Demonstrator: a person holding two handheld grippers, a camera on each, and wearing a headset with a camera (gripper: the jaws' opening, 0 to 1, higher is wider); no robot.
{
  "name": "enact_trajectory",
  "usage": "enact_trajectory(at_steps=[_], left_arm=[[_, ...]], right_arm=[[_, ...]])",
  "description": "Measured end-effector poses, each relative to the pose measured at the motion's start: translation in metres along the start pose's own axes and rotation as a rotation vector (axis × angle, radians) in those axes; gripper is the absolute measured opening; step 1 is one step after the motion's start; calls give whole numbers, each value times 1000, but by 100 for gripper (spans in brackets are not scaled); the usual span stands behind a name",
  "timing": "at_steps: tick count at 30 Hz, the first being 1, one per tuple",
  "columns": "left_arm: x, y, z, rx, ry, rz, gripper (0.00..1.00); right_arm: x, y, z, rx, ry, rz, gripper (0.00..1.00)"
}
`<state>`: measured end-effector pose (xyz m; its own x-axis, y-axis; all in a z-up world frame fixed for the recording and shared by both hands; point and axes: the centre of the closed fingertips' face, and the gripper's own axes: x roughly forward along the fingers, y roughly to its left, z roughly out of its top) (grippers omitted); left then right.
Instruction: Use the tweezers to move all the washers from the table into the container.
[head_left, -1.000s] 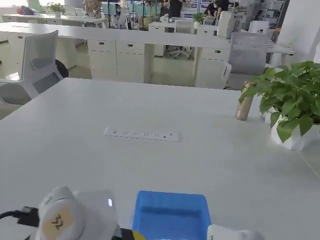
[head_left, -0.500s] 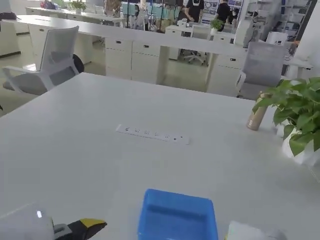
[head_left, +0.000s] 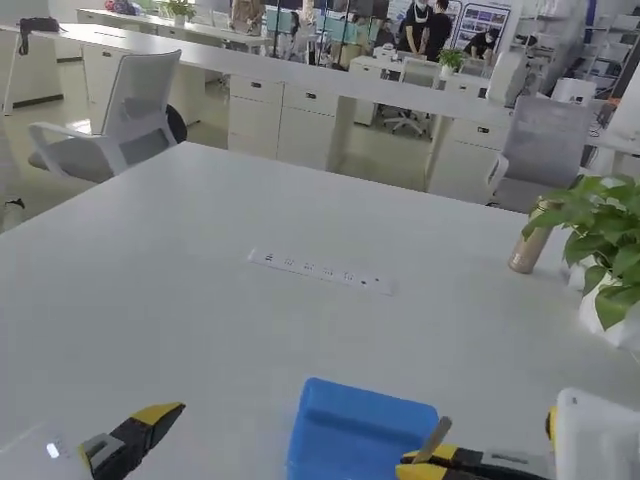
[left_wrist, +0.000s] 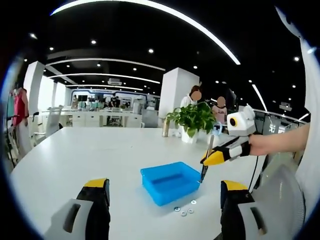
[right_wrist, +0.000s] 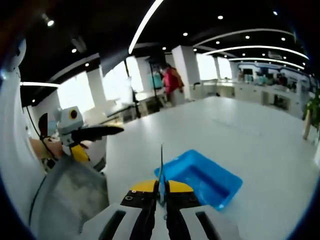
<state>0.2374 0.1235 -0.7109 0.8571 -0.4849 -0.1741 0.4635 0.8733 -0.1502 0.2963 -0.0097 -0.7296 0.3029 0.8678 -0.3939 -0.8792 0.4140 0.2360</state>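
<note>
Washers (left_wrist: 184, 210), three visible: small flat rings, likely light, stiff and slippery, lying on the table (left_wrist: 75, 160) between the wide-spread, empty jaws of the left gripper (left_wrist: 165, 186), just short of the container (left_wrist: 170, 176); best pinched across one rim with the tweezers (right_wrist: 161, 165) clamped in the right gripper (right_wrist: 161, 189).

A: The table (head_left: 300, 200)?
B: Smooth, matt white. The container (head_left: 360, 432), lower centre of the head view, is blue plastic with a soft sheen.
A: And the washers (left_wrist: 184, 211)?
B: Small, bright metal. The tweezers (right_wrist: 161, 165) are thin grey metal; the right hand-held gripper (right_wrist: 161, 190) has matt yellow plastic tips. The plant (head_left: 610, 240) at right has glossy leaves.
</note>
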Motion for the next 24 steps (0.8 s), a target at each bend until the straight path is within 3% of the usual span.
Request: enact_trajectory(at_steps=[4,6,11,17,20,24], left_arm=[[0,-2,10,-7,-66,-9,96],[2,-5,8,-2,-56,-14,97],[5,-5,-2,9,-5,-14,97],[2,-2,0,5,-15,-7,95],[2,-6,9,-58,-72,-43,96],[1,-1,8,-66,-69,-20,96]], right_arm=[[5,-20,1,12,-3,-49,3],[9,-26,1,10,1,-68,3],[19,-65,-12,-26,68,-170,3],[32,-83,-25,-9,92,-206,3],[35,-87,-32,-12,111,-219,3],[36,-86,-35,-11,111,-211,3]])
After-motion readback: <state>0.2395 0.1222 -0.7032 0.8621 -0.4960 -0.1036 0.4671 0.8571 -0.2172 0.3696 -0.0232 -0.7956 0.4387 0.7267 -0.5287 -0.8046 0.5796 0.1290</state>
